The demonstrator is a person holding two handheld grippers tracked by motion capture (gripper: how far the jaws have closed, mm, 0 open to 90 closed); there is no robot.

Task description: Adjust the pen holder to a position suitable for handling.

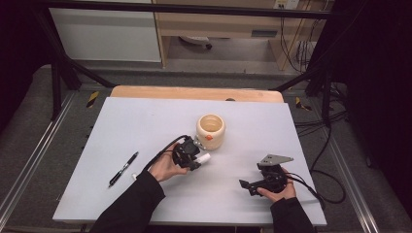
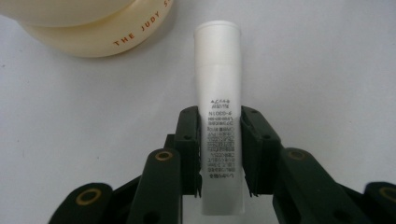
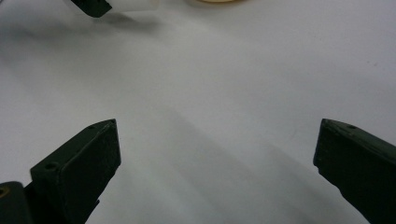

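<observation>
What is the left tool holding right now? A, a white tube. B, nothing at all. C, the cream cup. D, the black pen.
A: in the left gripper view the left tool has both jaws pressed against a white tube with small print on it, while the pen lies apart on the table and the cup stands free beside it.

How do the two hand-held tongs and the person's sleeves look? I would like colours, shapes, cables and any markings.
Both tongs, left and right, are black, each with two flat, blocky jaws. The left gripper view shows brass-coloured rivets at the linkage joints. A black cable trails from the left one, another from the right one. The right one carries a grey three-cornered plate on top. The person wears black long sleeves.
</observation>
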